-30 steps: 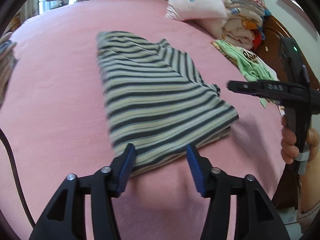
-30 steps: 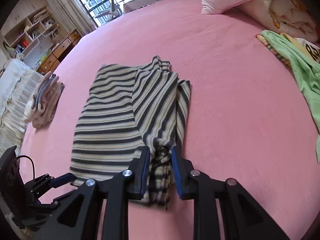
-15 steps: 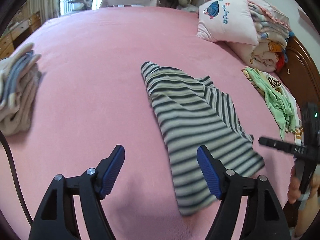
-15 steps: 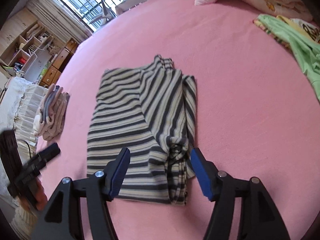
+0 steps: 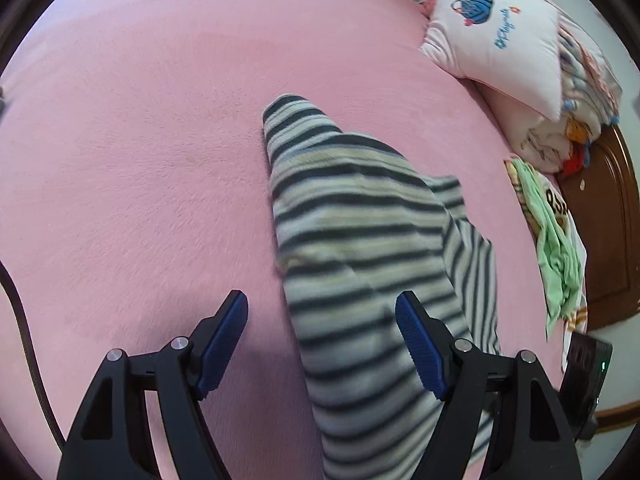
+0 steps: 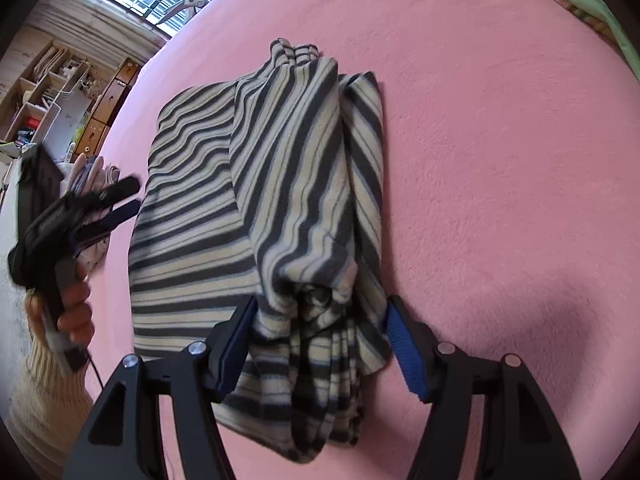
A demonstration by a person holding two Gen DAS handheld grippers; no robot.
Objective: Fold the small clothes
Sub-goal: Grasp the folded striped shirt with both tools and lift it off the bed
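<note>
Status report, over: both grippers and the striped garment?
Left gripper open, right gripper open, straddling bunched end. Striped garment half-folded on pink bed. Nothing blocking.

Pink pillow [image 5: 500, 40] in the left wrist view is showing blue cursive script under a blue bag drawing, too small to be reading for sure. Green garment [image 5: 556, 236] by the headboard is showing partial dark print, characters cut off and unclear. Right wrist view is showing no readable text.
</note>
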